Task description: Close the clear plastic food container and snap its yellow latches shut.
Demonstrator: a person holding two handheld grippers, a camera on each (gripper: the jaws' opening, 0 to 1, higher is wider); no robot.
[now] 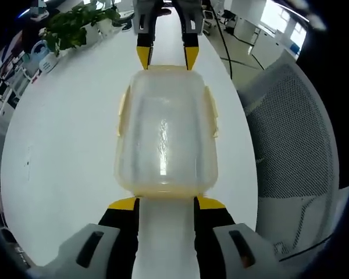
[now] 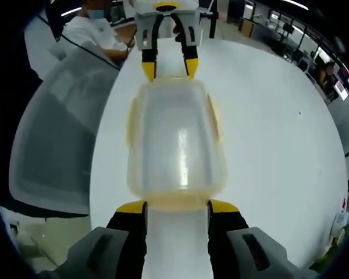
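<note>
Both grippers meet the container end-on, from opposite ends.

The left gripper (image 1: pixel 166 203) and right gripper (image 2: pixel 177 207) have jaws spread, yellow tips against the short ends of the container (image 1: pixel 166 136), which lies lid-on at mid table (image 1: pixel 64 151). A yellow latch (image 1: pixel 211 110) runs along each long side. A mesh chair (image 1: pixel 294 139) stands beside the table, a plant (image 1: pixel 75 26) at its far end, and a seated person (image 2: pixel 96 29) beyond.

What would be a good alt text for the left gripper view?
A clear plastic food container with its lid on lies on a white table, between the left tongs at the bottom and the right tongs facing them at the far end. A potted plant stands behind.
</note>
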